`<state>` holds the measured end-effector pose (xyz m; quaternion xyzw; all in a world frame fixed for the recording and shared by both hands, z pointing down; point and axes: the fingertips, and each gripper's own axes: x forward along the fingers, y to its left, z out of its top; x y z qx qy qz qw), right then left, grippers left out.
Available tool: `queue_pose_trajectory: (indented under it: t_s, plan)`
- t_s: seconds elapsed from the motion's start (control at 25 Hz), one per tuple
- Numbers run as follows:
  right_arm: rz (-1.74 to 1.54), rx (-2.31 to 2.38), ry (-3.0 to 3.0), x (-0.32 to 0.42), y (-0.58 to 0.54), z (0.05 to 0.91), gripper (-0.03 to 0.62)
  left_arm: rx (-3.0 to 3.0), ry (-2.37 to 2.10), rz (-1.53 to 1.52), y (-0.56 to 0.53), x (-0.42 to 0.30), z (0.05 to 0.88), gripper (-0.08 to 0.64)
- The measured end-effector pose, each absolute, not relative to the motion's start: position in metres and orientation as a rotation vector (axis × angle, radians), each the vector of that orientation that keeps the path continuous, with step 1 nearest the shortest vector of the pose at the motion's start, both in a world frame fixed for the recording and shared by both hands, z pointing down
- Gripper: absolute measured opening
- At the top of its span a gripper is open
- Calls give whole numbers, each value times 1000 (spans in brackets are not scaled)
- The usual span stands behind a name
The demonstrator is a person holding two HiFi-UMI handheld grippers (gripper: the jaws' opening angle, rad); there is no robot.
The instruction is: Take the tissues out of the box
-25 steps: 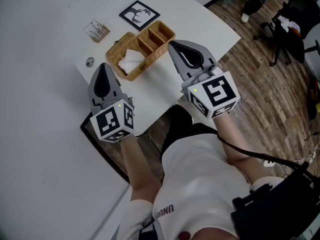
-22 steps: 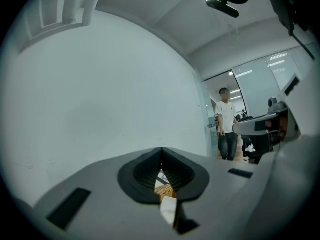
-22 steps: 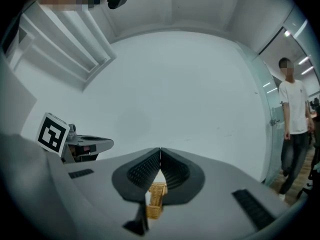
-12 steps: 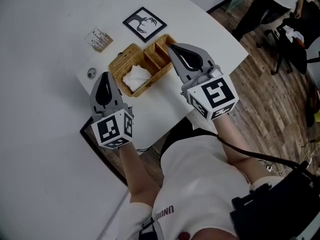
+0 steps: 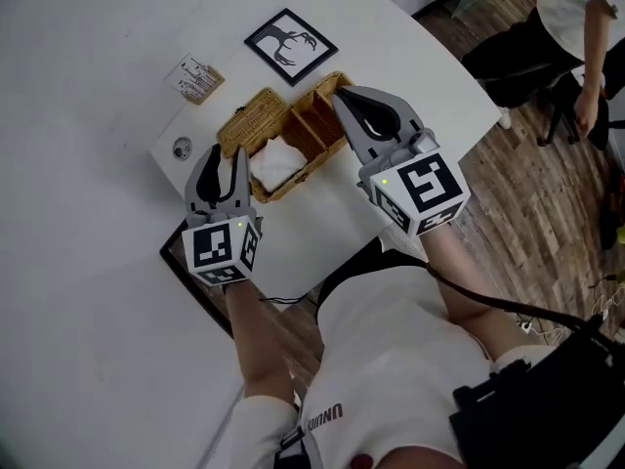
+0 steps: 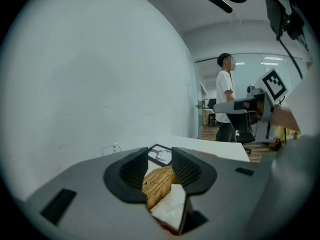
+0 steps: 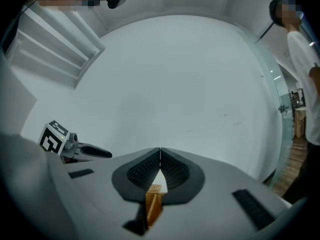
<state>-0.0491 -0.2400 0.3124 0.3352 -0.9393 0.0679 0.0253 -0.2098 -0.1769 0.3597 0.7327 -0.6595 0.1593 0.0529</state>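
A wicker box with compartments stands on the white table; white tissues lie in its near-left compartment. My left gripper is just left of the tissues, its jaws opening with nothing between them. In the left gripper view the box and tissues show through the gap of that gripper. My right gripper is shut and empty, its tip over the box's right end. The right gripper view shows the shut jaws of the right gripper and a strip of box below.
A framed deer picture lies beyond the box, a small card stand to its left, and a small round object near the left gripper. The table's edge runs close to me. A person stands on the wooden floor at right.
My left gripper's jaws have gone from shut to open, and it has moved nearer the box's tissue compartment. The right gripper stays shut over the box's right end.
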Motion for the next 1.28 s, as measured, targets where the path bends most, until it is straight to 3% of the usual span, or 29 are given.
queue_pose_trajectory:
  t_s: [0.4,1.28]
  plan:
    - [213,1046,-2857,-53,-259,323,20,2328,-1496,783,-190,-191,438,238]
    - [240,1077,-2812,-52,-274,337,20,2337,-938,1257,-181,-173,510,252]
